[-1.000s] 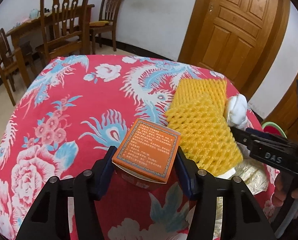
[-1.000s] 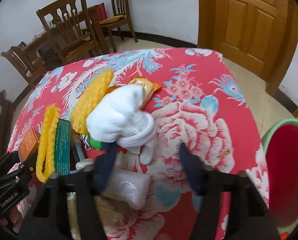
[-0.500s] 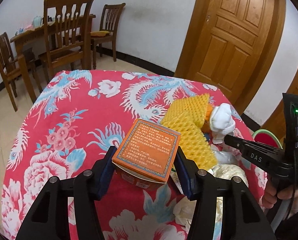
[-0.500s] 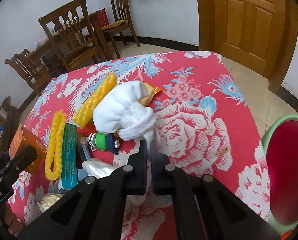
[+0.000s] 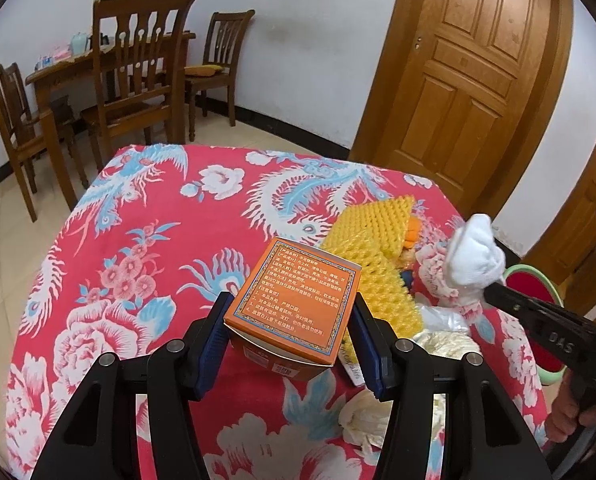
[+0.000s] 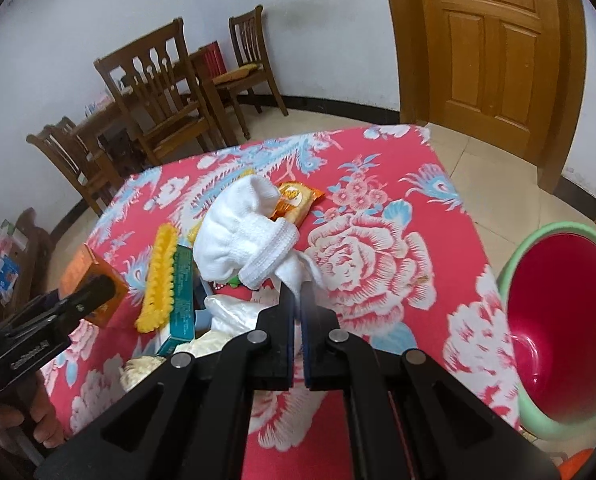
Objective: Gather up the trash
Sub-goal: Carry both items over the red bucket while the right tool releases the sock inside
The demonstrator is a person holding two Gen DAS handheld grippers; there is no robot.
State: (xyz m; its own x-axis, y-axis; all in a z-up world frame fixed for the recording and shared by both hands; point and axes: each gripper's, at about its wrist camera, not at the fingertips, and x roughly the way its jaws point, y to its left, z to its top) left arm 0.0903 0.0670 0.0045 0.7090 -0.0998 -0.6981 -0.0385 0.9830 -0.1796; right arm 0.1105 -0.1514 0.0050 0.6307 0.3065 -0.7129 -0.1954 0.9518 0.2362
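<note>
With the right gripper (image 6: 297, 312) pinching the sock (image 6: 242, 236), the bin (image 6: 558, 320) lies to its right, off the table's edge; left gripper (image 5: 288, 320) clamps the box (image 5: 298, 300).

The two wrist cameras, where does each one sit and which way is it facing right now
Left wrist: on the left gripper, angled down over its fingers at the orange box it clamps; a hand shows at lower right.
Right wrist: on the right gripper, angled down at the white sock it pinches, bin at right; fingers show at lower left.
Shared: floral tablecloth, sock, box, yellow foam netting, chairs, door.
</note>
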